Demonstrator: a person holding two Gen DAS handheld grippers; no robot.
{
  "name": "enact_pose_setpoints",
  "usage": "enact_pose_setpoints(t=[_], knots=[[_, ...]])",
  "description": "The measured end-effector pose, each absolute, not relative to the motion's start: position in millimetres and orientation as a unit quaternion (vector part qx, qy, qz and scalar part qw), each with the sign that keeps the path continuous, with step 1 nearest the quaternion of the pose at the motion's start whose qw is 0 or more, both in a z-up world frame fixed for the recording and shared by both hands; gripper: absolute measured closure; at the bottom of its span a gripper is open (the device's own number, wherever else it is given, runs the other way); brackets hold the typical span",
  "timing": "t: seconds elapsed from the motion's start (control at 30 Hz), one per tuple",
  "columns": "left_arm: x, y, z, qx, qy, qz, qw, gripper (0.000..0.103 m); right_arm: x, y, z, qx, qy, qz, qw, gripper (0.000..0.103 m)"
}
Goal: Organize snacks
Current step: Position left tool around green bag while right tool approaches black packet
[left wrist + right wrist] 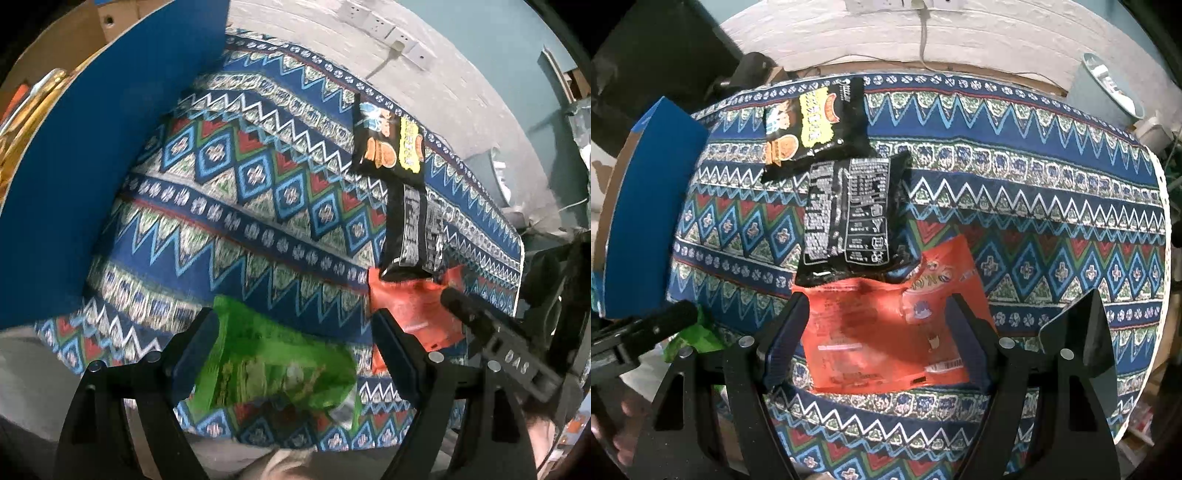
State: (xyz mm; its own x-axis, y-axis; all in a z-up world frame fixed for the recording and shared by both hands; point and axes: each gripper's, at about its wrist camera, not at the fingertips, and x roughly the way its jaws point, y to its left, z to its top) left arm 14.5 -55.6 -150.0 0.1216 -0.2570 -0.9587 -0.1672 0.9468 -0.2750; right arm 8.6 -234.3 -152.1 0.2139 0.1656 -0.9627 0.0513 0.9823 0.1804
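1. The left gripper (291, 347) stands wide, its black fingers either side of a crinkly green foil snack bag (273, 365); whether its pads press, I cannot tell.
2. The right gripper (877, 328) straddles a glossy orange plastic snack packet (879, 332) the same way.
3. At twelve o'clock lie two black printed packets (849, 210) on the patterned woven cloth (1052, 206); a blue cardboard box (646, 221) stands at nine.

A patterned cloth (1052, 184) in blue, white, red and green zigzags and diamonds is covering the surface. Behind it a white brick wall (997, 33) is carrying a row of power sockets (384, 31), a cable hanging from one. A pale bin (1104, 88) is standing at the far right corner.
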Motion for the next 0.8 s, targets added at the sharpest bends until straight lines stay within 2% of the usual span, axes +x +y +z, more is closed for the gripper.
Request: enact_pose_setpoints(t=[0.5, 0.8], knots=[[-5.7, -62.6, -161.3, -0.196, 0.674, 0.008, 0.713, 0.016, 3.8, -247.8, -151.2, 0.086, 0.624, 0.040, 0.775, 0.027], [14.6, -77.0, -158.9, -0.104, 0.678, -0.036, 0.727, 0.016, -26.4, -231.0, -156.8, 0.081, 0.648, 0.093, 0.751, 0.027]])
